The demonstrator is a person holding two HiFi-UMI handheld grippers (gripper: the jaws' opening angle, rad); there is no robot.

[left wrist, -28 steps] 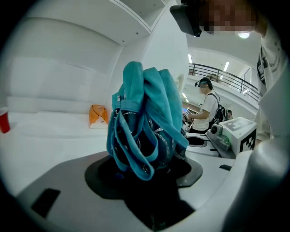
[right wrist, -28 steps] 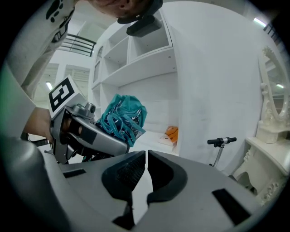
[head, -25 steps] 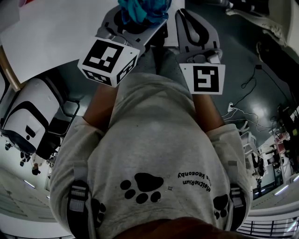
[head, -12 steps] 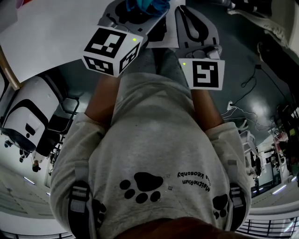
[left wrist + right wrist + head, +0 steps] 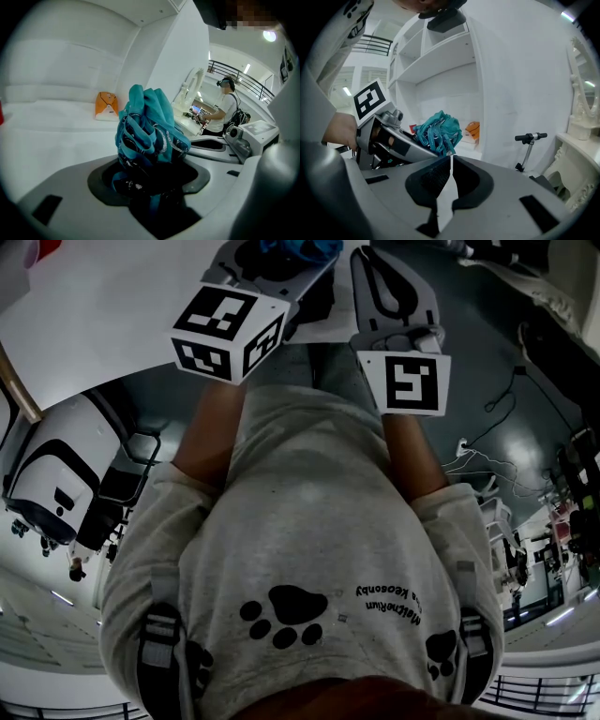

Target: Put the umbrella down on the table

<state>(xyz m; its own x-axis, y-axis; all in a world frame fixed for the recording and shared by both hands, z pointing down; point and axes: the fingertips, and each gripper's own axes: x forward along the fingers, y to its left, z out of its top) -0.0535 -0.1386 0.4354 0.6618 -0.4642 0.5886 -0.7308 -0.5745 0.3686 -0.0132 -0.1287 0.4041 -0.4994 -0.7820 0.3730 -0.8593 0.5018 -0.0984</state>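
Umbrella [image 5: 150,126], teal and bunched: sitting clamped in the left tool [image 5: 151,176], with the jaws pressing on its dark lower folds, and being held over the white bench [image 5: 42,140]. Holding the right tool [image 5: 451,158] just beside it, jaws closed together on nothing. Pointing the left tool toward an orange packet [image 5: 106,105] farther back on the bench.

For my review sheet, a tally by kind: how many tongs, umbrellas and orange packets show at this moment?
Tongs: 2 (left tongs, right tongs)
Umbrella: 1, teal, in the left tongs
Orange packet: 1
Total: 4
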